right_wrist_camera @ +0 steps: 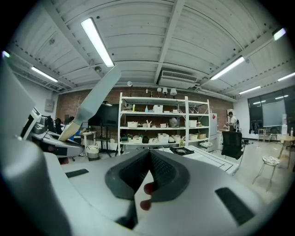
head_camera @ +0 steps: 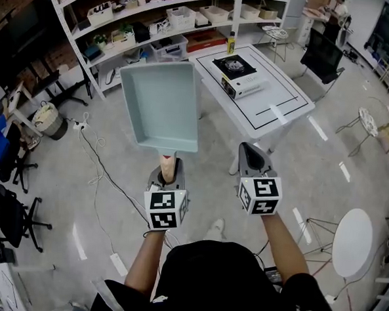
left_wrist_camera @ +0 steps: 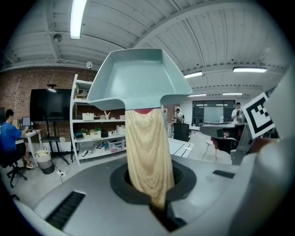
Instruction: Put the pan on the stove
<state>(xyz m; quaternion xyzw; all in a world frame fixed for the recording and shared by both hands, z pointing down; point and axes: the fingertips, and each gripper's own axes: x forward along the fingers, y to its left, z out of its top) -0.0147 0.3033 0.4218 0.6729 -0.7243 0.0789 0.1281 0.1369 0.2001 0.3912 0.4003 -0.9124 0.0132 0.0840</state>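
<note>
A square pale-teal pan (head_camera: 161, 103) with a wooden handle (head_camera: 168, 166) hangs in the air over the floor. My left gripper (head_camera: 168, 174) is shut on that handle; in the left gripper view the handle (left_wrist_camera: 145, 152) runs up from between the jaws to the pan (left_wrist_camera: 138, 78). My right gripper (head_camera: 250, 152) is beside it at the right, shut with nothing in it, its pads meeting at the tip (right_wrist_camera: 150, 159). The black stove (head_camera: 234, 67) sits on a white table (head_camera: 276, 110) ahead and to the right, and the stove (right_wrist_camera: 182, 150) shows small in the right gripper view.
A white box (head_camera: 246, 88) lies next to the stove. Shelving (head_camera: 157, 18) with bins runs behind the table. Black chairs (head_camera: 322, 55) and a white round table (head_camera: 351, 241) stand at the right, cables (head_camera: 101, 172) trail on the floor, and a person in blue (left_wrist_camera: 8, 136) sits at the left.
</note>
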